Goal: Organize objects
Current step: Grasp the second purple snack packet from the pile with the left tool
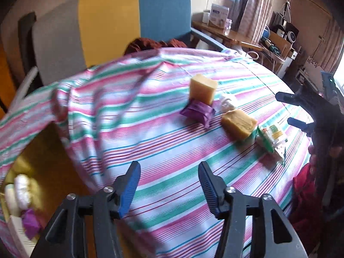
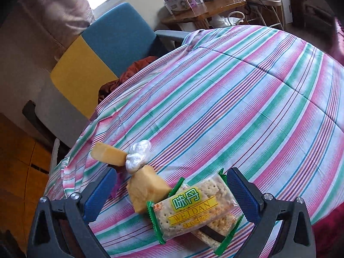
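Observation:
Several snacks lie on the striped tablecloth (image 1: 172, 133): two yellow blocks (image 1: 203, 89) (image 1: 238, 123), a purple packet (image 1: 197, 111), a white wrapped piece (image 1: 228, 103) and a green-edged cracker packet (image 1: 271, 136). My left gripper (image 1: 168, 164) hovers open over bare cloth in front of them, with nothing between its blue pads. My right gripper (image 2: 172, 172) is open wide around the cracker packet (image 2: 193, 208); its pads stand apart from the wrapper. A yellow block (image 2: 148, 189) touches that packet. The right gripper (image 1: 287, 108) also shows at the right edge of the left wrist view.
Below the cloth's left edge a yellow-lined box (image 1: 34, 157) holds white pieces (image 1: 21, 189) and a purple packet (image 1: 30, 221). A grey, yellow and blue chair (image 1: 107, 21) stands behind the table, and a wooden desk (image 1: 225, 34) with a carton stands beyond it.

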Tool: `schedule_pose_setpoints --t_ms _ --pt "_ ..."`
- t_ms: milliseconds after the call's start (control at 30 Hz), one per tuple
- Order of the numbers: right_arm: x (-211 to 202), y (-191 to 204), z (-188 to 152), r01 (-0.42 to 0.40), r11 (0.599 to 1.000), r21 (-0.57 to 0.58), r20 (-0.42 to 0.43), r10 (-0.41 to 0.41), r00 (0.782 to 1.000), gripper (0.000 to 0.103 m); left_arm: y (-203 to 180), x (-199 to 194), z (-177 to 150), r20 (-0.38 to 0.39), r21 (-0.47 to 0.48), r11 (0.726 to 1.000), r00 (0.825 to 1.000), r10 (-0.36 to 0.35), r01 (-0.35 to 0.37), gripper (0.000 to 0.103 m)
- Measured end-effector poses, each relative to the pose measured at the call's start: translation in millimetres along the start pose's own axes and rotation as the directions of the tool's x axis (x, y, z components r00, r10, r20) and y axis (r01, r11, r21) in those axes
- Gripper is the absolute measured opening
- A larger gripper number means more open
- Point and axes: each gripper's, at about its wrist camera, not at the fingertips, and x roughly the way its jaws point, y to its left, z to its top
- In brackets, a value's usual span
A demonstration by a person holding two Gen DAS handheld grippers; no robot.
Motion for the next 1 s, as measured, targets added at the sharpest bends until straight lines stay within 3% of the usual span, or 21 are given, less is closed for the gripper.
schedule_pose_setpoints --t_ms 133,200,600,733,867,900,933,1000 --pt "0.6 1.0 -2.9 -0.034 0.999 0.0 -0.013 0.034 0.999 0.103 -6.3 38.1 18.3 -0.094 -0.162 0.976 0.983 -0.16 0.143 0.057" --pt "0.9 0.1 -3.0 -0.05 0.999 0.01 -0.02 0.05 0.999 0.103 -9.8 57.3 27.6 -0.114 -0.223 0.96 0.974 -0.196 0.167 0.057" --pt "9.2 2.6 -4.3 -0.138 0.99 0.036 -0.072 0.14 0.988 0.103 -12.7 131.4 83.2 -0.128 -0.396 0.914 0.98 -0.151 0.089 0.059" --pt "9.4 1.5 -4.2 -0.152 0.987 0.047 -0.077 0.156 0.985 0.103 -18.3 147.7 90.6 -0.143 -0.397 0.916 0.982 -0.122 0.056 0.061" --pt "11.1 1.3 -4.7 -0.154 0.987 0.052 -0.082 0.158 0.984 0.103 -32.0 153.3 95.5 -0.133 -0.286 0.958 0.989 -0.06 0.02 0.06" --pt "11.5 0.9 -4.8 -0.151 0.987 0.052 -0.083 0.154 0.985 0.103 -33.1 153.4 95.4 -0.132 -0.264 0.965 0.99 -0.047 0.011 0.057" --pt "12.0 0.3 -4.9 -0.149 0.987 0.055 -0.083 0.153 0.985 0.103 -34.9 152.6 94.3 -0.132 -0.22 0.975 0.991 -0.017 -0.013 0.047" --pt "12.6 -0.2 -5.1 -0.144 0.988 0.056 -0.084 0.148 0.985 0.103 -33.6 148.4 89.3 -0.117 -0.17 0.985 0.993 -0.012 -0.008 0.04"
